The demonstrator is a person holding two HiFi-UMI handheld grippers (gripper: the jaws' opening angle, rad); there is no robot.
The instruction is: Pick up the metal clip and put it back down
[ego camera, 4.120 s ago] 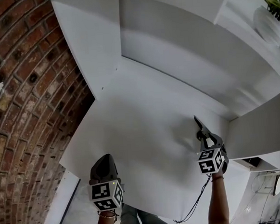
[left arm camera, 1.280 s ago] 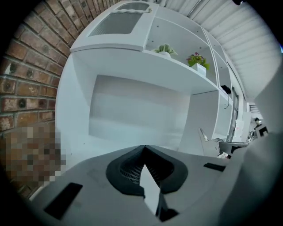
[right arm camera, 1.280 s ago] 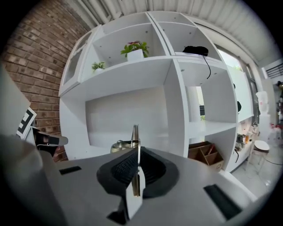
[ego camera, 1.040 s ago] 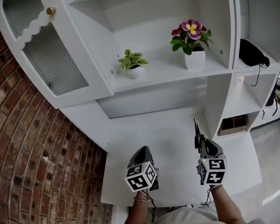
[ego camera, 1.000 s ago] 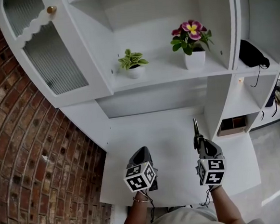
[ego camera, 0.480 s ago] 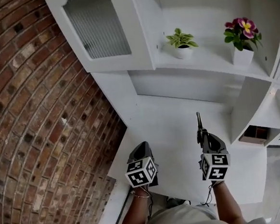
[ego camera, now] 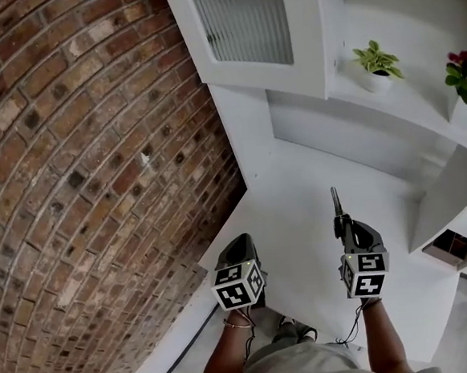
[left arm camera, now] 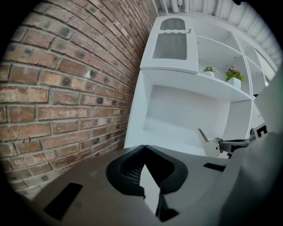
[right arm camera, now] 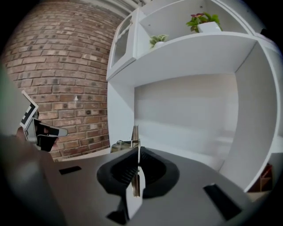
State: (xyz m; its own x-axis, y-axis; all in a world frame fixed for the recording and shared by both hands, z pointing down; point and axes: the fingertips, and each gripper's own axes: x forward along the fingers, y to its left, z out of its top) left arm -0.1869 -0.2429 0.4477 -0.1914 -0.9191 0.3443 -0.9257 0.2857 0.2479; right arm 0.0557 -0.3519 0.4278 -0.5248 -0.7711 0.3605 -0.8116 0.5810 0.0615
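2 grippers hover over the white desktop (ego camera: 294, 186); only the head view has swung toward the brick wall (ego camera: 94, 152). Right gripper (ego camera: 340, 223) remains clamped on the metal clip (ego camera: 334, 201), aloft, so set-down is pending. Left gripper (ego camera: 240, 244) is closed and empty.

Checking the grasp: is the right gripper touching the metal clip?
Touching. The right gripper view shows the right gripper with its jaws shut on the metal clip, pressed against its thin edge with no gap.
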